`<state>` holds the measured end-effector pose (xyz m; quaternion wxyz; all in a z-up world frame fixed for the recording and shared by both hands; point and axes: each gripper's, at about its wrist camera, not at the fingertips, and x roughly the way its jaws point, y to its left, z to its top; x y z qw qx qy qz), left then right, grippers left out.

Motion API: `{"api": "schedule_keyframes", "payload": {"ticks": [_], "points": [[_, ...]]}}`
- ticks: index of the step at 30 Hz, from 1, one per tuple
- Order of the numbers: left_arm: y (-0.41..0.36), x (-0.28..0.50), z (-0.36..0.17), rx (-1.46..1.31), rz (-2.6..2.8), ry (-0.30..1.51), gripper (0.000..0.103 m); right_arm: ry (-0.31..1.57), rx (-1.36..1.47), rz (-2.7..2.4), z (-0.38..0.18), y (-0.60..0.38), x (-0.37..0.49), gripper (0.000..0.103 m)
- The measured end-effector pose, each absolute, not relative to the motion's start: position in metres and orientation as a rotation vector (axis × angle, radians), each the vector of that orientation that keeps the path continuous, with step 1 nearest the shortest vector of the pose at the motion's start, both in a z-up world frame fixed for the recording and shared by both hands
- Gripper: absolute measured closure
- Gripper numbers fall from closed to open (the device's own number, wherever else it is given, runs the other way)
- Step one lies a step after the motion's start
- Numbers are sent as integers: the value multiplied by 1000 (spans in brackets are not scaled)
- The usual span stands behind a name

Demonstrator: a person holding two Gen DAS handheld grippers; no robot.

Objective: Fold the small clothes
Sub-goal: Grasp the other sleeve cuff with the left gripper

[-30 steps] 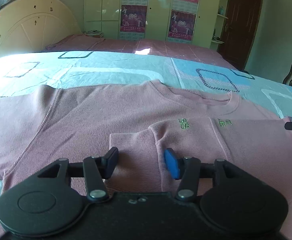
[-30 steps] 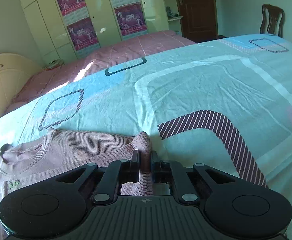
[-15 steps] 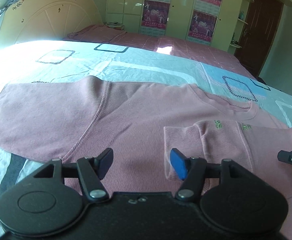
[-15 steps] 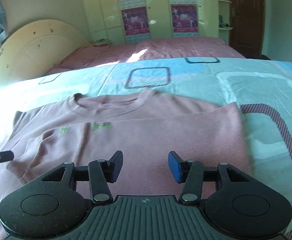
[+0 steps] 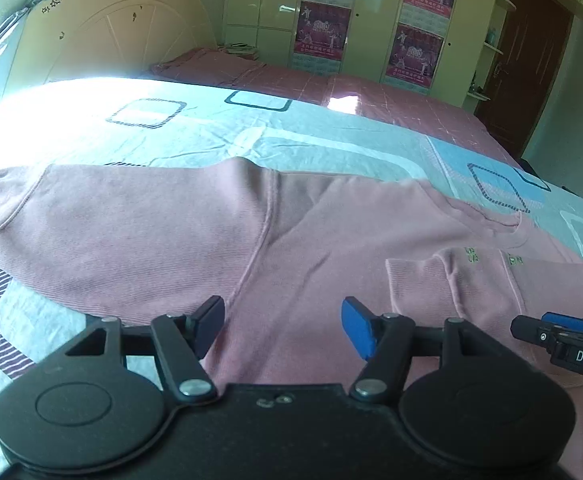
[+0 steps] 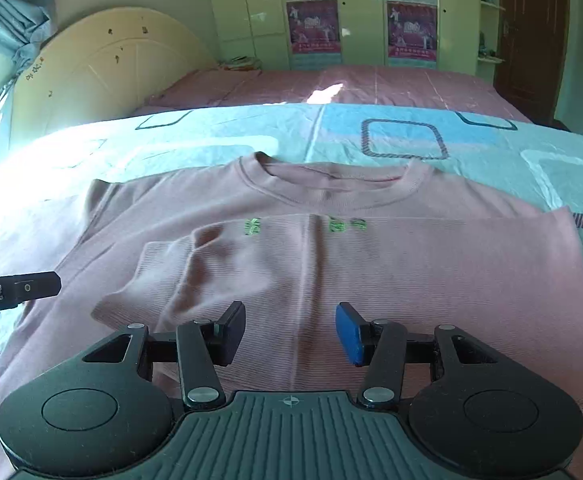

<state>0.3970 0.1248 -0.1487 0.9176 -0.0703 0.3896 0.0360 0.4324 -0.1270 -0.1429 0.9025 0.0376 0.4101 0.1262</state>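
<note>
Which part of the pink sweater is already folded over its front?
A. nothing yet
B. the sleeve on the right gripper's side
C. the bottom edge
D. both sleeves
B: the right-side sleeve lies across the chest of the pink sweater, while the other sleeve is spread out flat on the bed sheet.

Pink ribbed knit long-sleeved sweater (image 6: 371, 280), round-necked, with small green embroidered marks (image 6: 343, 225) on the chest. Spread flat, front up, on the pale blue patterned bedsheet (image 6: 371, 120), neckline toward the far side. One sleeve folded inward across the chest, its ribbed cuff (image 6: 159, 264) lying flat near the middle of the body. Other sleeve (image 5: 111, 232) stretched straight out sideways, unfolded, cuff reaching the sunlit edge. Hem nearest, partly hidden.
</note>
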Motion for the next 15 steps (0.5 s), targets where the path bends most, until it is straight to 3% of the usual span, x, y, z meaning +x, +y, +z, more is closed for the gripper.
{"api": "schedule_keyframes", "payload": {"ticks": [15], "points": [[249,384,-142,-204,223,795,37,913,66,246,-155,-65,445,53]]}}
